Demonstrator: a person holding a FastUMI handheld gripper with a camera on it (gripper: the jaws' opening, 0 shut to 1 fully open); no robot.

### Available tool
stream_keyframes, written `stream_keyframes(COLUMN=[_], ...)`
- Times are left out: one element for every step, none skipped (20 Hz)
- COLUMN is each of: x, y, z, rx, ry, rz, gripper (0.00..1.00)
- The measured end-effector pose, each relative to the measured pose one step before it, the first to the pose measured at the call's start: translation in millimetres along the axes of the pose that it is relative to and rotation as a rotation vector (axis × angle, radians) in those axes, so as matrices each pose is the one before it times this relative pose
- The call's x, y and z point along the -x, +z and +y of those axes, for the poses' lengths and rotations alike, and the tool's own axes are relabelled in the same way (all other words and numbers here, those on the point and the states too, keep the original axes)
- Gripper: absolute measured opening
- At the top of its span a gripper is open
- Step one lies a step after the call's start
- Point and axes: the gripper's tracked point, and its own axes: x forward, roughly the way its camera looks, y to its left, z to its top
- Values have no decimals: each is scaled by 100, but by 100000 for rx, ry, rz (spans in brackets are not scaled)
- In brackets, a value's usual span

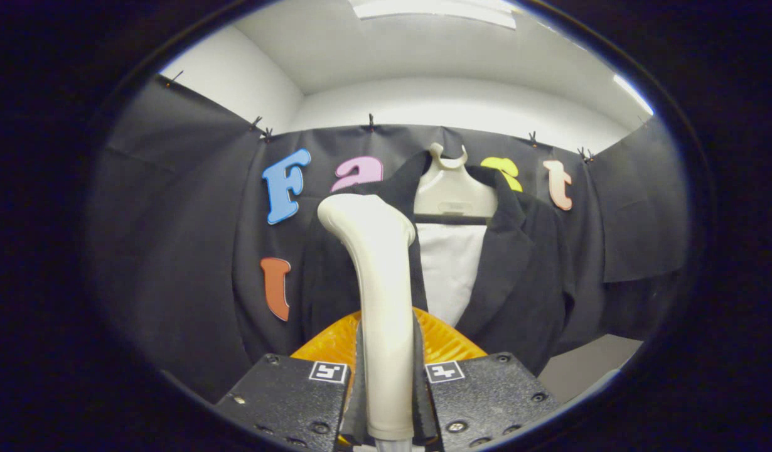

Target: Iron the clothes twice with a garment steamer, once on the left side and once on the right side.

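The jaws are closed most of the way and clamped on the cream-white plastic handle of the garment steamer [378,295], one finger [358,383] pressed against each side of it, so the gripper [386,402] holds the handle squarely between its two fingers. The handle's long axis runs straight ahead from the grip, rising away from the fingers, then bends a little toward the left at its rounded far end, which points up toward the garment. Just beyond the fingers, on either side of the handle, a ribbed translucent orange plastic part [445,342] fans out; whether it belongs to the steamer or to the gripper cannot be told.

Beyond the steamer hangs a black suit jacket [530,282] with broad lapels, open at the front over a white shirt panel [452,270]. It sits on a cream-white plastic hanger [452,188], whose hook reaches up to the top edge of the black cloth wall [172,251] of the booth. The steamer's rounded end overlaps the jacket's left-hand lapel in this view; whether it touches the fabric cannot be told. Above the cloth run a plain white wall [423,103] and a ceiling.
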Motion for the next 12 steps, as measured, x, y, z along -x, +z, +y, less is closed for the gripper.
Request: stream_keyframes(x=[-70, 27, 34, 78, 56, 122, 152, 124, 154, 126, 185, 198], y=[-573, -481, -255, -358, -306, -522, -457, -474, -420, -537, -451, -517], z=[-152, -50, -145, -203, -37, -122, -148, -130, -110, -21, -100, -98], rx=[1016, 1195, 790, 437, -777, -455, 35, 159, 32, 220, -124, 336], ry=[-908, -776, -965, -326, -240, -216, -326, -130, -61, 359, 66, 52], rz=[738, 518, -286, 680, 421, 785, 707, 597, 725, 734, 467, 704], gripper=[32, 32, 32, 32, 32, 32, 32, 32, 32, 32, 32, 32])
